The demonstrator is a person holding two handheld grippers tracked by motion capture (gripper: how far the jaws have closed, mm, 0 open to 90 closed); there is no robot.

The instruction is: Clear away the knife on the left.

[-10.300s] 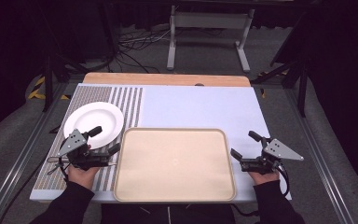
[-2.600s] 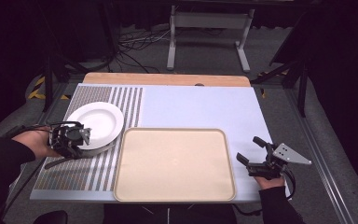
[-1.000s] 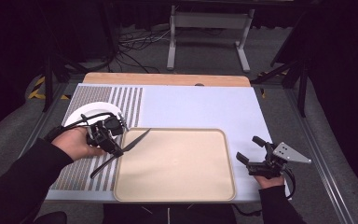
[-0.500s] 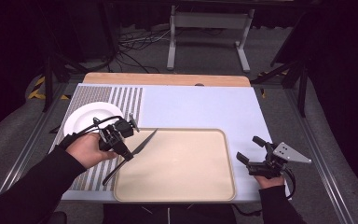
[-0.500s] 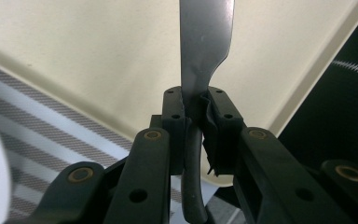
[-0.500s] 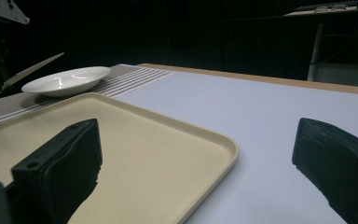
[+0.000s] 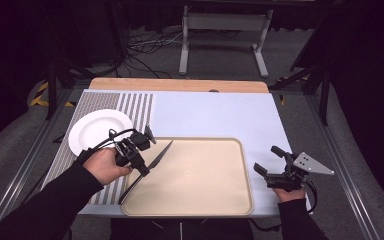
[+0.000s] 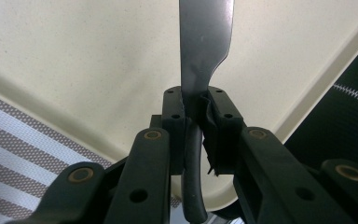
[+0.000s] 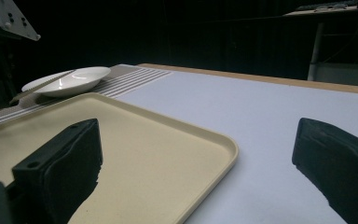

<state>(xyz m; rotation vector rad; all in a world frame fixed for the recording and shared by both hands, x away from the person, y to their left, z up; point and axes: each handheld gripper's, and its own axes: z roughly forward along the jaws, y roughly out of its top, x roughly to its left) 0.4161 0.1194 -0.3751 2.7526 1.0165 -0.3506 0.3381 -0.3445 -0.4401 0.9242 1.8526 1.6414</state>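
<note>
Knife (image 7: pixel 152 162): your left gripper (image 7: pixel 139 159) has its jaws clamped where handle meets blade, so the blade points out over the tray's (image 7: pixel 230 202) left edge, likely for laying it down inside.

Tray: centred before you, bare, ready to receive.

Plate (image 7: pixel 97 130): left of the tray, on the striped mat.

Right gripper (image 7: pixel 275 165): jaws wide apart, holding nothing, parked beside the tray's right rim.

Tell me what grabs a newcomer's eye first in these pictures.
The dark knife stands out, clamped in the left gripper and slanting over the left rim of the beige tray. Next comes the white plate on the striped mat at the far left, and the right gripper, open beside the tray's right edge.
</note>
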